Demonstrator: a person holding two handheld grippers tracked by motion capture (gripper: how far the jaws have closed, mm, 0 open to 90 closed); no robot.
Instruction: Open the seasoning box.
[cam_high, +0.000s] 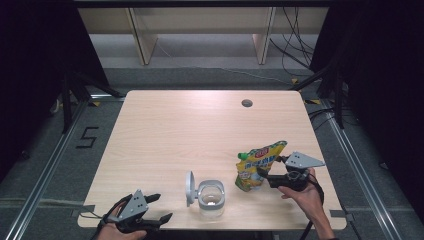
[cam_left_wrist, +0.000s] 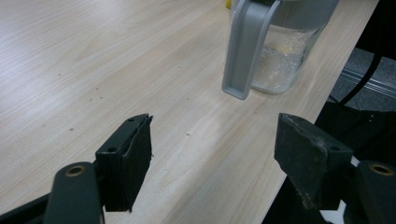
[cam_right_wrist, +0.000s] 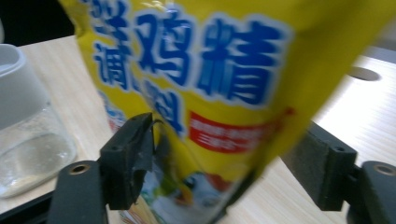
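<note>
A yellow stand-up pouch (cam_high: 255, 167) with blue lettering and a green cap leans to the right on the wooden table (cam_high: 190, 135), near its front right. My right gripper (cam_high: 272, 166) reaches in from the right with the pouch (cam_right_wrist: 196, 70) between its jaws (cam_right_wrist: 219, 149); both pads press its sides. To the left stands a glass jar (cam_high: 211, 200) with its grey lid (cam_high: 190, 188) flipped open. It holds a little pale powder (cam_left_wrist: 280, 60). My left gripper (cam_high: 164, 206) stays at the front left edge, open (cam_left_wrist: 212, 144) and holding nothing, pointing toward the jar.
A round cable hole (cam_high: 246, 103) sits at the table's far right. The table's front edge runs just under my left gripper. Dark floor and metal rails flank the table. Pale shelving legs stand beyond it.
</note>
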